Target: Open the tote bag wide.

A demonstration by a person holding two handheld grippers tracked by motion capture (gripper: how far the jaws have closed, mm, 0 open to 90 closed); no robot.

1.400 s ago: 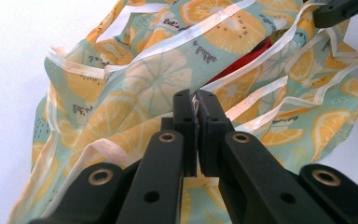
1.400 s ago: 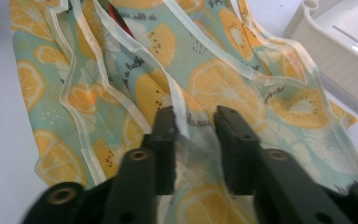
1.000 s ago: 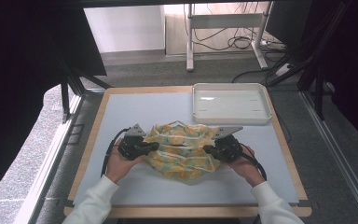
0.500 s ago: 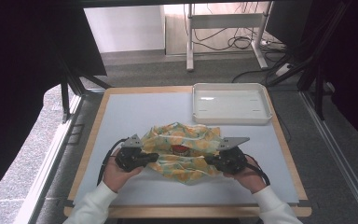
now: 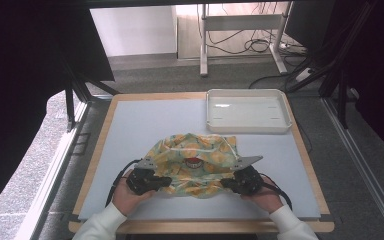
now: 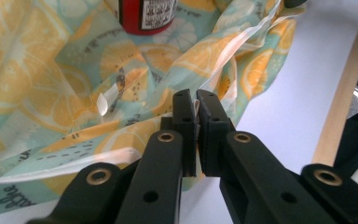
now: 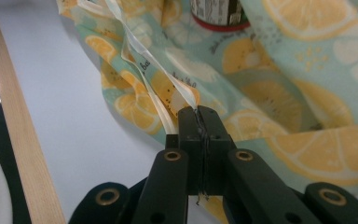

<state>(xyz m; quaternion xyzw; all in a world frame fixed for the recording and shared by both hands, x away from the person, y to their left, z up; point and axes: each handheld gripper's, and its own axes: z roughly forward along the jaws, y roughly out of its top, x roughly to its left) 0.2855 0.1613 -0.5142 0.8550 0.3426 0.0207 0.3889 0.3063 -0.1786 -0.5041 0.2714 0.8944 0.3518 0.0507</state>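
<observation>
Both grippers' fingers (image 6: 196, 122) (image 7: 198, 122) clamped on the lemon-print bag (image 5: 195, 160) rim

Bare table (image 5: 145, 125) left of white tray (image 5: 247, 111), behind crumpled bag (image 5: 192, 162)

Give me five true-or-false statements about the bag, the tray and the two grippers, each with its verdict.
1. Both grippers are shut on the bag. True: the left gripper and right gripper each pinch its edge.
2. The tray holds a red jar. False: the tray is empty; the jar lies in the bag.
3. The bag has a lemon-slice print. True.
4. The bag lies inside the tray. False: it lies on the table, nearer the person than the tray.
5. The left gripper is open above the bag. False: its jaws are closed on the bag's edge.
</observation>
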